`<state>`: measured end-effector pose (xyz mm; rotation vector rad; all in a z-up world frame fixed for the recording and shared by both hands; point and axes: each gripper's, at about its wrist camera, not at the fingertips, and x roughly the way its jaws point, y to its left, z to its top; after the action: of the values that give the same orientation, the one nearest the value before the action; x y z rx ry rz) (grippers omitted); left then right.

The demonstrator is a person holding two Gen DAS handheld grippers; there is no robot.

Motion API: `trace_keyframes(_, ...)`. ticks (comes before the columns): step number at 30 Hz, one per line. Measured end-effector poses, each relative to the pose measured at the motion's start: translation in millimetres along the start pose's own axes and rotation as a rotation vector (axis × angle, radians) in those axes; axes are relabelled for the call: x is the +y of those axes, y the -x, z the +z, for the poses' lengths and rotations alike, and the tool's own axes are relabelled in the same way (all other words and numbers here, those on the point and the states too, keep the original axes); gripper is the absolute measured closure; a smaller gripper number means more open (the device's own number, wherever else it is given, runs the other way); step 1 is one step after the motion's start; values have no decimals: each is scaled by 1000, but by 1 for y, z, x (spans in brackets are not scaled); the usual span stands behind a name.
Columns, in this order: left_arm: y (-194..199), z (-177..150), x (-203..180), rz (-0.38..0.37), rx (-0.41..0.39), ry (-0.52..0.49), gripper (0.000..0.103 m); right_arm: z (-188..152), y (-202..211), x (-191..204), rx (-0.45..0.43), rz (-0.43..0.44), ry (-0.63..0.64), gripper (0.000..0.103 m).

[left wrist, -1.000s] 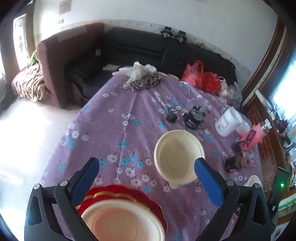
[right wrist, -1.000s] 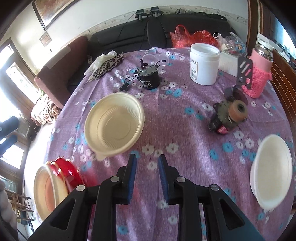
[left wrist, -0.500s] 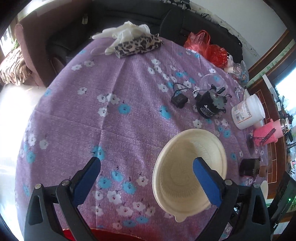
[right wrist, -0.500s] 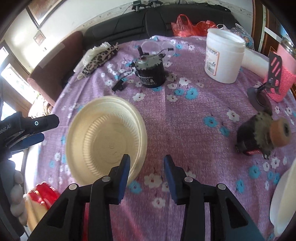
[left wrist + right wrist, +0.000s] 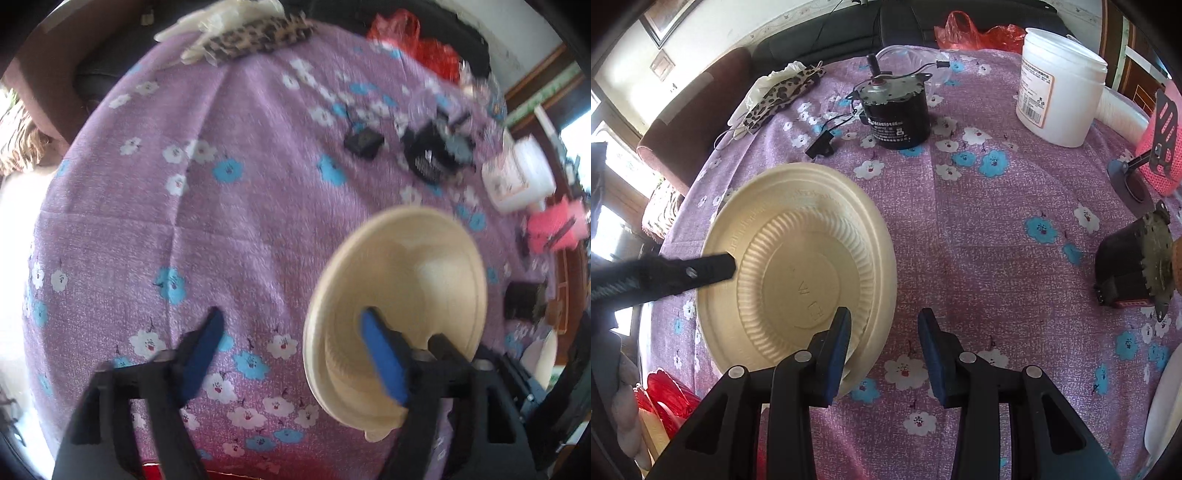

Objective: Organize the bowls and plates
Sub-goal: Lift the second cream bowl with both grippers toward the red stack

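Note:
A cream ribbed bowl [image 5: 798,266] sits on the purple flowered tablecloth [image 5: 979,229]; it also shows in the left wrist view [image 5: 406,288]. My left gripper [image 5: 295,354] is open, its right finger inside the bowl and its left finger outside the rim. One left finger [image 5: 701,273] reaches over the bowl's left rim in the right wrist view. My right gripper [image 5: 884,354] is open, straddling the bowl's near right rim, left finger inside. A red plate [image 5: 665,398] with a cream plate [image 5: 650,432] lies at the table's near left edge.
A black motor [image 5: 894,110] with wires, a white tub [image 5: 1056,92], a pink-sleeved bottle [image 5: 1160,147] and a second motor [image 5: 1134,266] stand behind and right. A white bowl [image 5: 1163,406] is at the right edge. A leopard cloth [image 5: 783,92] lies at the back.
Both grippers moved in on the cream bowl. The left gripper narrowed, one finger now inside the bowl. The right gripper opened wider and straddles the rim.

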<state>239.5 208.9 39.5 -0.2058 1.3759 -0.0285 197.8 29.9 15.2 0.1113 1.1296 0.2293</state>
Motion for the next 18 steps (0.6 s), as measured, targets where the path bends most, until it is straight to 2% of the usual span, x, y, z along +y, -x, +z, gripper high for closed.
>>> trace_keyframes(1,-5,0,-4,7,28,-20,79,0,0,0,4,10,-4,63)
trace_keyframes(3,-10,-4,-8,-14,65,-24,89,0,1,2,1,36,-12,73)
trace_keyframes(4,-9,-5,-10,-9,58,-27,90,1,2,4,3,44,-12,84)
trace_keyframes(7,2,-11,-18,13,23,-42,90,0,9,4,-9,37,-15,84)
trace_keyframes(18,53,-47,-37,-45,-50,-49,91,-18,65,-17,-69,92,-85,85)
